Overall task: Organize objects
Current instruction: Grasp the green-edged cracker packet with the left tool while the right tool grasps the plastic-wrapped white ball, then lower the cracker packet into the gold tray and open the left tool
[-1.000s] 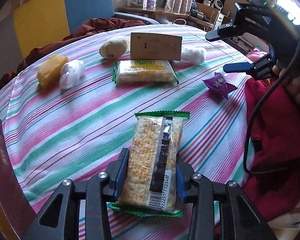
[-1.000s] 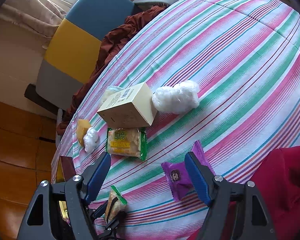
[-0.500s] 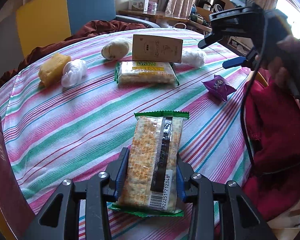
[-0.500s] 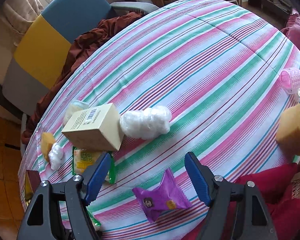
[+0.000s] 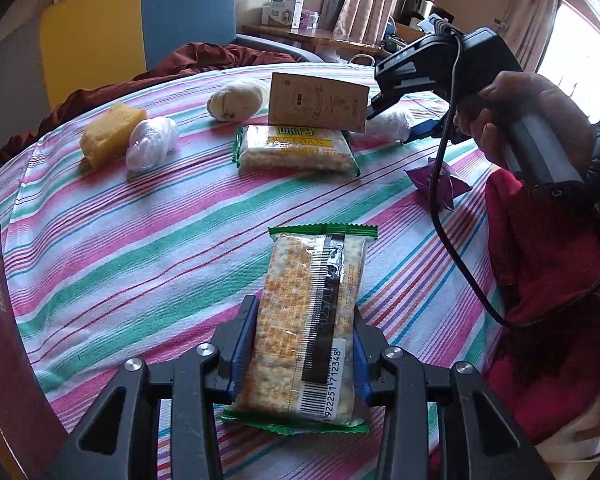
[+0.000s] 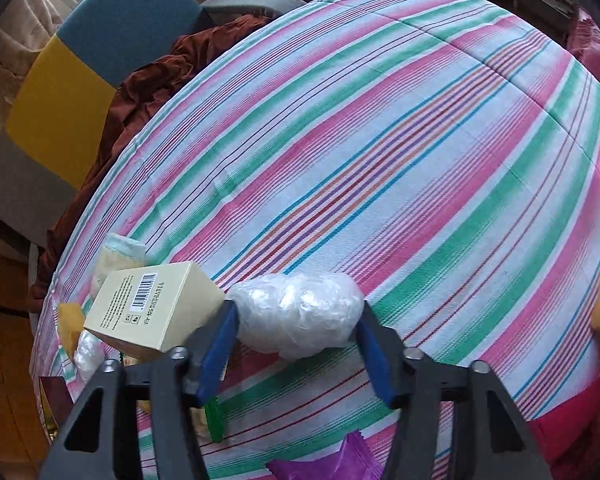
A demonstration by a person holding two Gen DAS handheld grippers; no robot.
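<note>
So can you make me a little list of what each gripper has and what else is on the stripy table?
left gripper: shut on the cracker packet
right gripper: has just been closing around the white plastic bundle, pads at its two ends
beside the bundle: cream box
near edge: purple snack pouch
far side: second cracker packet, yellow sponge, small white bundle
surface: striped tablecloth

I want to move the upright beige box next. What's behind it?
Behind the beige box a pale wrapped lump pokes out on one side and a white plastic bundle on the other. The cloth directly behind it is hidden.
</note>
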